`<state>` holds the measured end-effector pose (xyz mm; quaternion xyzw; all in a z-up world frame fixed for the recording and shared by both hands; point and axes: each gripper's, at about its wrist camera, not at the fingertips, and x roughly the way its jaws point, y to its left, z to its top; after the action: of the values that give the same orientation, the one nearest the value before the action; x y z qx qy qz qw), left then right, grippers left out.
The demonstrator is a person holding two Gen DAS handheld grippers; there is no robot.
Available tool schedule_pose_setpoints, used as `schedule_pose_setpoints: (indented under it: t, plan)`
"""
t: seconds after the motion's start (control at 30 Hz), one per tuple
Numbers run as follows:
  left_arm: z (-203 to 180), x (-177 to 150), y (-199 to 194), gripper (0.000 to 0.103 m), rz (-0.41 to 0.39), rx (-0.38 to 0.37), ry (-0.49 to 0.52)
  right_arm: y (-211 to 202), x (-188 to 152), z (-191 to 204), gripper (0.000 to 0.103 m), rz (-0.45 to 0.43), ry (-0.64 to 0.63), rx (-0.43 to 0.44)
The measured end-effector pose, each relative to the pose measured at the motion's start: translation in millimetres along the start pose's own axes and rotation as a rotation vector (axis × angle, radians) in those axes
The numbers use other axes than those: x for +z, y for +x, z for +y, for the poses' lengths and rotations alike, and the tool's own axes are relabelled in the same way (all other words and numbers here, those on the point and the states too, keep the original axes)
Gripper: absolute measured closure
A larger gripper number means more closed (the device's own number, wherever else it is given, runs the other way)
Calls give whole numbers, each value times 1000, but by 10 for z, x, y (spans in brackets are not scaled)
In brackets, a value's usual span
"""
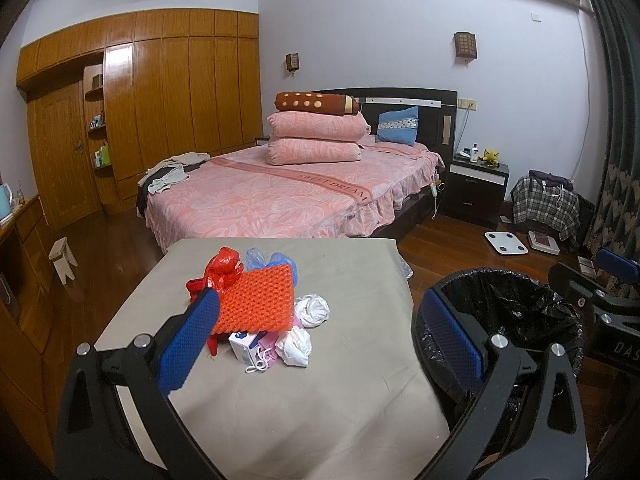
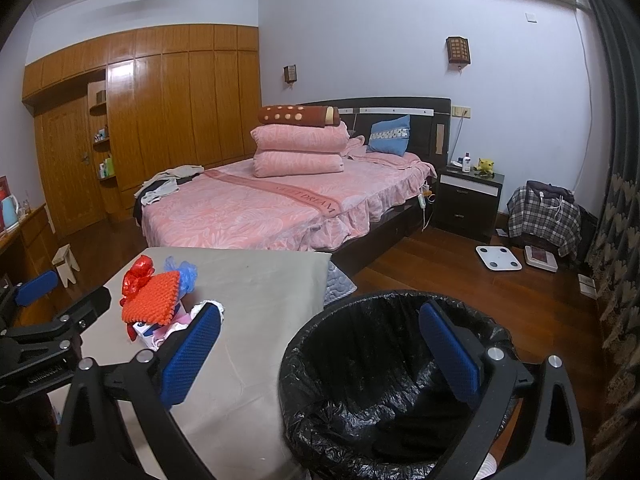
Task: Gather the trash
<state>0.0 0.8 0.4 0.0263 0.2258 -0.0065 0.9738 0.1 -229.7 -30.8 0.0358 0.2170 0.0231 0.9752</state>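
Trash (image 1: 260, 312) heaped on table; bedspread (image 1: 332, 182) reads "SWEET DREAM".

My left black two-finger gripper with blue textured pads (image 1: 320, 336) is spread wide, empty; my right black blue-padded gripper (image 2: 324, 354) likewise, held level alongside.

Readable text: "SWEET DREAM" on the darker pink band (image 1: 332, 179) running across the bed cover, well beyond the left gripper (image 1: 320, 336). Partial "DAS" on the right gripper (image 1: 624, 350) body. Box print illegible.
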Motion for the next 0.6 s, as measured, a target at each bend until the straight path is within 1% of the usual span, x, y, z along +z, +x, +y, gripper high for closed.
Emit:
schedule_pose_setpoints:
  t: [0.3, 0.33, 0.43, 0.5, 0.6]
  plan:
    - [11, -10, 15, 5, 7, -1, -4, 4, -13, 7, 6, 3, 1, 2]
    - [7, -15, 21, 5, 8, -2, -5, 89, -28, 21, 6, 4, 3, 2]
    - [-39, -33, 60, 5, 9, -2, -7, 92, -19, 31, 6, 5, 2, 2]
    - [44, -94, 100, 5, 11, 0, -11, 97, -18, 43, 6, 6, 2, 3]
    - [63, -109, 90, 5, 14, 1, -18, 124, -26, 79, 6, 9, 0, 6]
